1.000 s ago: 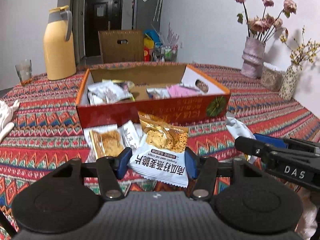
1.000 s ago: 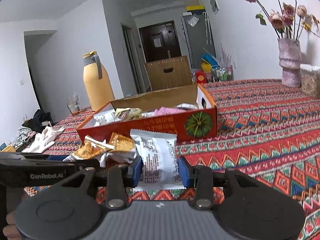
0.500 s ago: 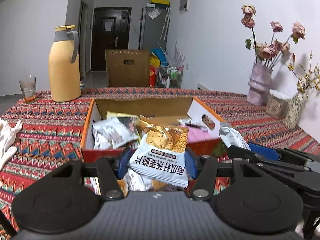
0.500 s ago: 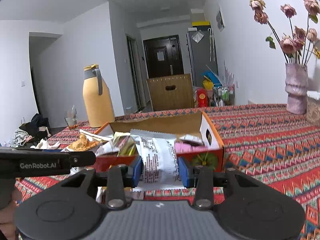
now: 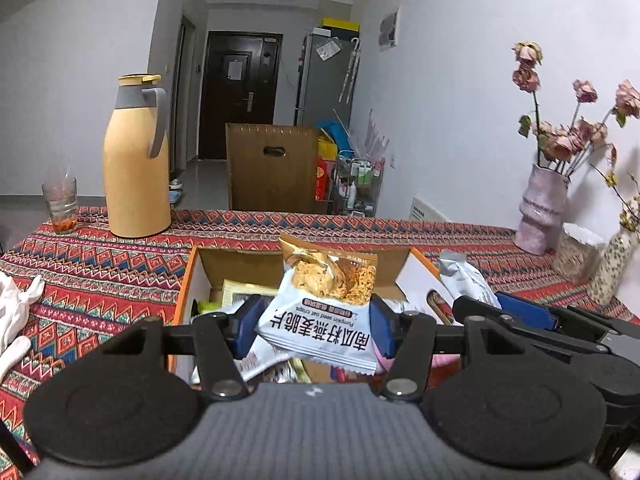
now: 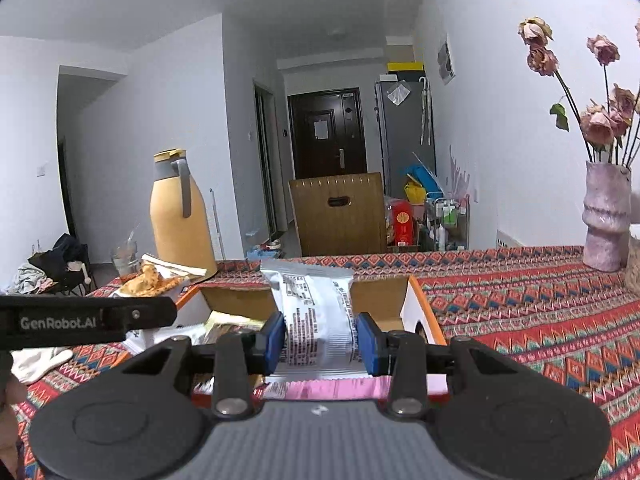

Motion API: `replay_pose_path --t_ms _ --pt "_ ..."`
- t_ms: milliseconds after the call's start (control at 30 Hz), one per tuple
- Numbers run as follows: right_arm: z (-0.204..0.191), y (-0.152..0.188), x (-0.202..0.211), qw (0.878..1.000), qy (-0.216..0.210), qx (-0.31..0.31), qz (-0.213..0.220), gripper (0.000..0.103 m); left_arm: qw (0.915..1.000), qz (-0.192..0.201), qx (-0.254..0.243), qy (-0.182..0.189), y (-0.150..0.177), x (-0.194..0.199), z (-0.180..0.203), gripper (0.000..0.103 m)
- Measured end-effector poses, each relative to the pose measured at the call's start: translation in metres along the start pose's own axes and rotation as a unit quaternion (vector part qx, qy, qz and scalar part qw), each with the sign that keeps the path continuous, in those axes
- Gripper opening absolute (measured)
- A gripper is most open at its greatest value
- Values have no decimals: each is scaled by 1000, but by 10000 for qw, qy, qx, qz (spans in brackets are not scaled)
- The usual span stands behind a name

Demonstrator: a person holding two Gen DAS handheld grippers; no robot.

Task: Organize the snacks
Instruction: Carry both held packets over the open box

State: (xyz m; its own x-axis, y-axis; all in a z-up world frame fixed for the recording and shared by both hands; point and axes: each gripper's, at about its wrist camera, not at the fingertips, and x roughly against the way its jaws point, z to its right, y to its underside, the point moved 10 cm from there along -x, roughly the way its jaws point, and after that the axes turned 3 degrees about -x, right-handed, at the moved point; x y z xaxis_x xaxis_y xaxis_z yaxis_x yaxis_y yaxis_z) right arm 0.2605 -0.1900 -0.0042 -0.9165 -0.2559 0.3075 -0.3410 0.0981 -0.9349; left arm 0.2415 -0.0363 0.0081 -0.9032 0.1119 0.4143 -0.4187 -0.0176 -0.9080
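While both hover, each tool [image 5: 314, 326] pinches a packet [image 5: 324, 304].

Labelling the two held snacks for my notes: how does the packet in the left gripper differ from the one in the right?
The left gripper's packet shows a golden top, a crisp photo and big upside-down dark characters on white; the right gripper's packet is plain silver-white with small black print. The left packet looks wider, the right one narrower. Both are clamped between blue pads above the open orange box.

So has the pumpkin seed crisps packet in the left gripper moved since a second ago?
Yes. The crisps packet, then short of the orange box, now hangs above it, held by the left gripper.
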Motion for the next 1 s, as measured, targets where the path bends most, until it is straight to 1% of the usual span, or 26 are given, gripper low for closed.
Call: replay_pose_path --t_ms 200,400,600,767,1000 --pt "3 -10 -29 10000 23 -5 -32 38 9999 -17 92 -104 -11 -25 -8 57" --pt "7 -5 -57 9999 70 -75 -123 38 9995 -84 209 -224 -12 -51 -18 56" --pt "13 9 -79 9994 133 -126 -288 38 9989 -148 330 -297 -3 -72 -29 56" --pt "12 19 -86 9990 131 -59 -415 38 9979 -408 381 -315 12 -89 -35 56" --pt "11 27 -95 9982 219 7 -560 38 9980 -439 353 -283 18 -91 -36 56"
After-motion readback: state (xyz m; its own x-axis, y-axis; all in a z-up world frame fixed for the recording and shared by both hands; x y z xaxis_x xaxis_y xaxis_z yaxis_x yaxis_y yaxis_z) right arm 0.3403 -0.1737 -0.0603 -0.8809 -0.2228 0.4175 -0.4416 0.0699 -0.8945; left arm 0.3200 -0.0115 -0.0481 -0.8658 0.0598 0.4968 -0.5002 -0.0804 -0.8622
